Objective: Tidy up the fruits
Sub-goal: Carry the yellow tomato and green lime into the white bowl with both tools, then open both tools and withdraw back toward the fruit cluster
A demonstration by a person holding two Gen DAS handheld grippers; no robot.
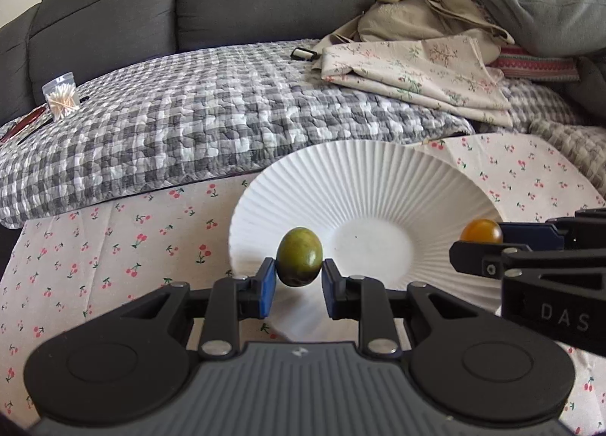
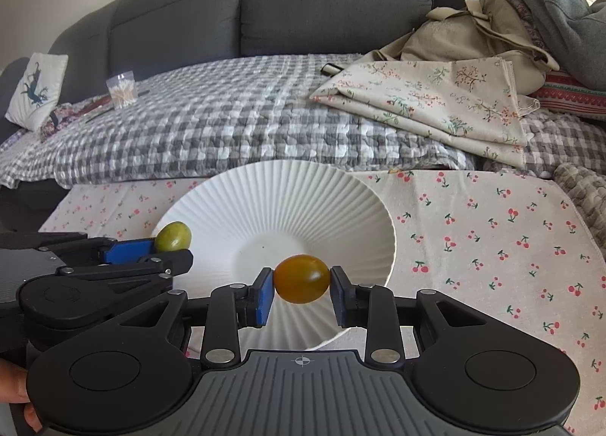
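A small green oval fruit (image 1: 299, 262) is pinched by the left gripper (image 1: 298, 281), a round orange fruit (image 2: 302, 279) by the right gripper (image 2: 302, 286) — both held above the white ribbed plate (image 2: 303, 186); either could be bruised by over-squeezing or roll off if released high.

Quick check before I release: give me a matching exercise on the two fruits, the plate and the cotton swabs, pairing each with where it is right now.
Things:
1. green fruit
2. orange fruit
3. white ribbed plate
4. cotton swab box

Places:
A. on the checked blanket, far left
B. held in the right gripper
C. on the cherry-print cloth, nothing lying in it
D. held in the left gripper

Pairs: 1-D, 2-B, 3-C, 4-A
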